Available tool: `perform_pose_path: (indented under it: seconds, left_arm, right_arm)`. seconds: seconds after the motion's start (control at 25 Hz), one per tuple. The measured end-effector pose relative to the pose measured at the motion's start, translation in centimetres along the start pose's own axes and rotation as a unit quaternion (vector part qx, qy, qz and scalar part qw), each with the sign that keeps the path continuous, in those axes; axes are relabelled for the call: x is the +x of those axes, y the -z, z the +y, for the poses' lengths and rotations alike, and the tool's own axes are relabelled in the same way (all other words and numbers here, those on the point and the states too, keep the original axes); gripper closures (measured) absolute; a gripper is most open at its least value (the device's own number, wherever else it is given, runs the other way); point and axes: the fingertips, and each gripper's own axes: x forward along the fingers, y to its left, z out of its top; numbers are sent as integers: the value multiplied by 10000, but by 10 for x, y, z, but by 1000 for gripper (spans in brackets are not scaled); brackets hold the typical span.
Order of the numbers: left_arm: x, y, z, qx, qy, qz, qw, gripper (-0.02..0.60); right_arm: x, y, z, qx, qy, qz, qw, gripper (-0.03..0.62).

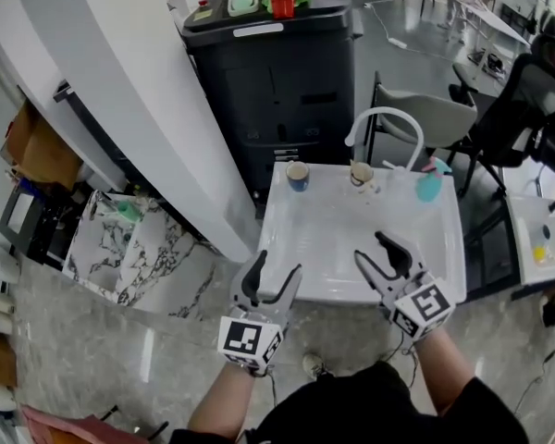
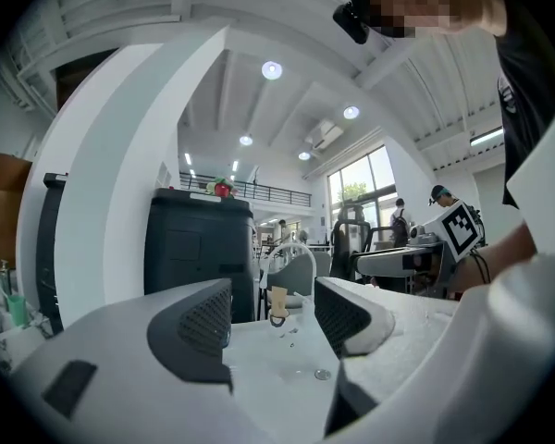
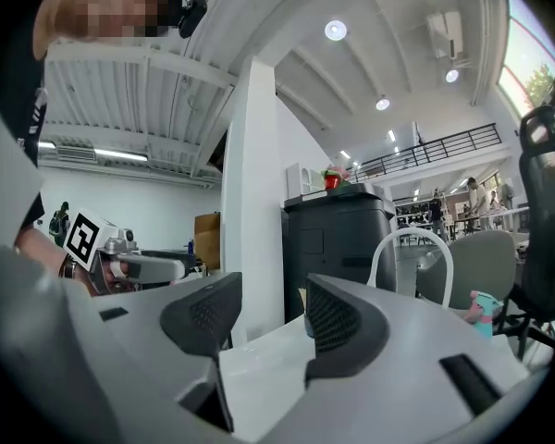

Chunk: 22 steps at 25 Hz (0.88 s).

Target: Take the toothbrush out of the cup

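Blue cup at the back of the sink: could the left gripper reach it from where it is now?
Probably yes. The left gripper hovers at the near edge of the sink with jaws open and empty, and only bare basin lies between it and the blue cup on the far rim.

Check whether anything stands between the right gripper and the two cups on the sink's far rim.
Nothing visible does: only the bare basin lies between the open right gripper and the blue cup and beige cup.

grey polished stone floor (image 1: pixel 92 359), broad white column (image 1: pixel 120 91) beside a tall black plastic cabinet (image 1: pixel 277 91), round ceiling lamps (image 2: pixel 272 69) lit, big window (image 2: pixel 361 178) bright.
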Motion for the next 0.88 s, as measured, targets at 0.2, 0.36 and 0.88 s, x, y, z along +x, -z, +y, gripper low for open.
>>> perform_pose_path:
  seconds: [0.2,0.36,0.88]
  left_arm:
    - [5,4,13,-20,135,75,9999,318]
    - [14,7,19,-17,156,86,9998,318]
    - [69,17,40,109,106,219,9996,318]
  right_arm:
    - [8,2,0,-64,135,94,9998,376]
    - [11,3,-10,-57,247,153,9996,378]
    - [40,20,-73,-11,400,274,9988,378]
